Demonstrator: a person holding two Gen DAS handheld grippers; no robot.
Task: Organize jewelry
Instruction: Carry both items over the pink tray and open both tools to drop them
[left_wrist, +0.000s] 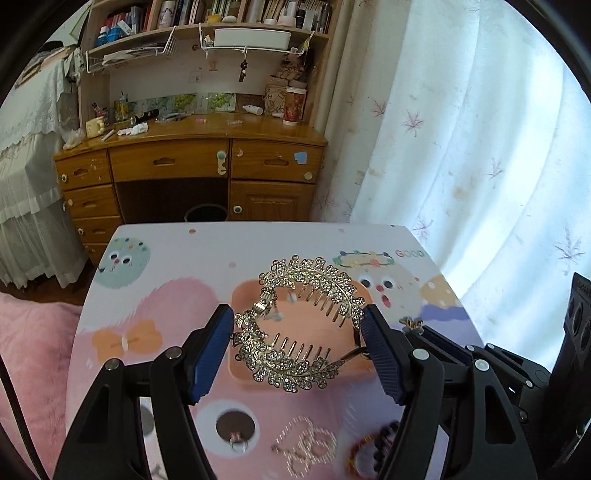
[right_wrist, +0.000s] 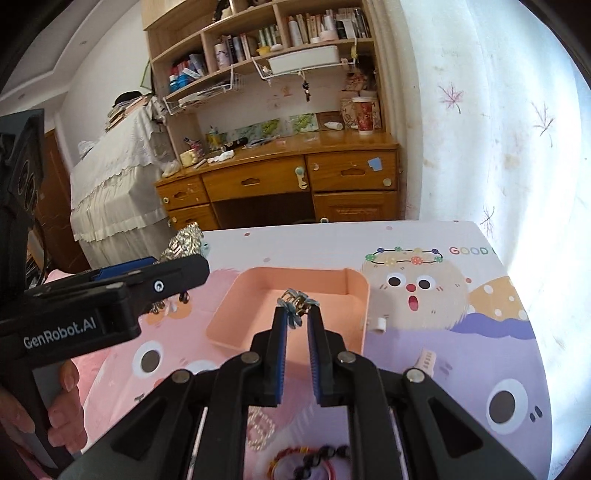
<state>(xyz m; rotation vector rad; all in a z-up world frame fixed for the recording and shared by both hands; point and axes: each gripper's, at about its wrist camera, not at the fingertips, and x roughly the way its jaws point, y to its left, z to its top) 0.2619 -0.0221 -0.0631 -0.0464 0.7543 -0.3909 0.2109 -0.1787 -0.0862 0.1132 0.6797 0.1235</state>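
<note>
My left gripper is shut on a gold rhinestone leaf hair comb, held between its blue pads above the pink tray. My right gripper is shut on a small blue flower hair clip and holds it over the pink tray, which shows nothing inside it in this view. The left gripper also shows at the left of the right wrist view, with the comb sticking out past it. A pearl chain and a red and black bracelet lie on the table near me.
The table has a cartoon-print cover. A ring and a pink watch lie on it, with a small white piece beside the tray. A wooden desk with shelves stands beyond, a curtain at right.
</note>
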